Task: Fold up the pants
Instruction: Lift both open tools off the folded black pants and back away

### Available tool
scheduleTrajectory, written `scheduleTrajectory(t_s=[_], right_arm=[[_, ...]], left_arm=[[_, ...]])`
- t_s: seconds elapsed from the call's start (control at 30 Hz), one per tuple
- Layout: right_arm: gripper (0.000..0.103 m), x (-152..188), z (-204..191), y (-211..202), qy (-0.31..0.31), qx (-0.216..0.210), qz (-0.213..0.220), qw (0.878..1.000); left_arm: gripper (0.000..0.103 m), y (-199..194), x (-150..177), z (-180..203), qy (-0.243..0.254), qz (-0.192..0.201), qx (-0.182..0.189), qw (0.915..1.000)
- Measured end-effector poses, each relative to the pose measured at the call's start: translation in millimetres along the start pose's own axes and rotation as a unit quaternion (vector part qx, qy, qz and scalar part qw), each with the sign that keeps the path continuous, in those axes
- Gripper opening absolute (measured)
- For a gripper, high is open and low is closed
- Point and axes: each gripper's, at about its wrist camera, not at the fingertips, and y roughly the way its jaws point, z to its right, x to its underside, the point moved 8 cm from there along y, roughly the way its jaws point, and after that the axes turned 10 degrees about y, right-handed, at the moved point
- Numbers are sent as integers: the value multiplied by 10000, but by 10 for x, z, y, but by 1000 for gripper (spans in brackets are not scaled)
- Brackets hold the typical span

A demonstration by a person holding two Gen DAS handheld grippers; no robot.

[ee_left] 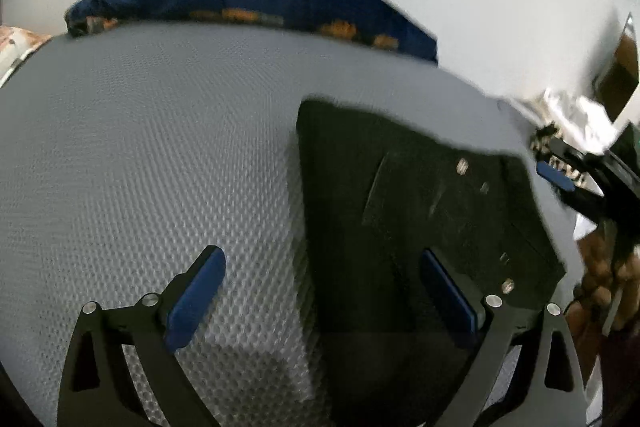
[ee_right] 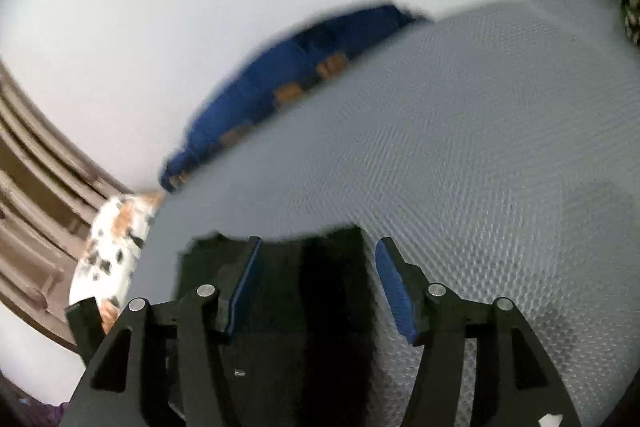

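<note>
Black pants [ee_left: 420, 195] lie folded flat on a grey textured mat [ee_left: 160, 147], with small metal buttons showing. My left gripper [ee_left: 320, 291] is open above the pants' near left edge, one finger over the mat, one over the cloth. The right gripper [ee_left: 560, 179] shows at the far right of the left wrist view, beside the pants' right edge. In the right wrist view my right gripper [ee_right: 318, 287] is open, with the black pants [ee_right: 304, 291] under and between its fingers. Neither gripper holds anything.
A blue cloth with orange print [ee_left: 256, 7] lies along the mat's far edge, also in the right wrist view [ee_right: 280, 83]. A white spotted cloth [ee_right: 112, 251] sits at the mat's left corner. A white wall is behind. The person's hand [ee_left: 600, 291] shows at right.
</note>
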Motion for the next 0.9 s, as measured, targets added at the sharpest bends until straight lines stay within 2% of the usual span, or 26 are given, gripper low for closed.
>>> scheduleTrajectory(t_s=[0.03, 0.07, 0.13, 0.2, 0.23, 0.27, 0.3, 0.37, 0.4, 0.47, 0.53, 0.6, 0.67, 0.8, 0.9], right_arm=[[56, 64, -105, -7, -142, -159, -91, 9997], [55, 127, -158, 31, -296, -121, -195, 9993], [55, 327, -145, 164, -678, 267, -420, 9965], [55, 534, 29, 311, -661, 685, -714, 9929], [55, 646, 126, 401, -663, 916, -935, 9892], [54, 696, 136, 421, -796, 1019, -941, 9871], [51, 693, 100, 392, -997, 1165, -817, 9848], [52, 650, 36, 312, -1053, 1414, -831, 9808], [52, 613, -19, 240, -1073, 1417, -698, 9816], [52, 533, -326, -36, -1208, 1274, -303, 9840], [52, 533, -636, -265, -1089, 1012, -13, 9889], [67, 618, -890, -462, -873, 879, 320, 9918], [71, 746, -1046, -548, -935, 1248, 556, 9862], [75, 977, -1058, -613, -962, 1784, 768, 9762], [76, 1127, -997, -550, -1087, 2058, 742, 9697]], left_arm=[[97, 4, -25, 28, 65, 26, 22, 10000], [97, 38, -35, 62, 174, -9, -3, 9998], [97, 118, -31, 123, 420, 12, -91, 9991], [97, 265, 47, 155, 722, -210, -334, 9966], [97, 307, 77, 142, 675, -261, -294, 9969], [97, 305, 88, 126, 587, -234, -210, 9978], [97, 302, 94, 109, 512, -236, -147, 9983], [97, 251, 73, 49, 373, -278, -205, 9987], [97, 196, 39, 44, 347, -235, -226, 9989], [97, 35, -68, 80, 409, -81, -205, 9989], [97, -137, -179, 148, 530, 74, -272, 9982], [97, -248, -275, 196, 627, 241, -334, 9972], [97, -335, -357, 244, 775, 384, -558, 9947], [97, -481, -422, 317, 1000, 560, -970, 9887], [97, -604, -438, 371, 1197, 716, -1251, 9823]])
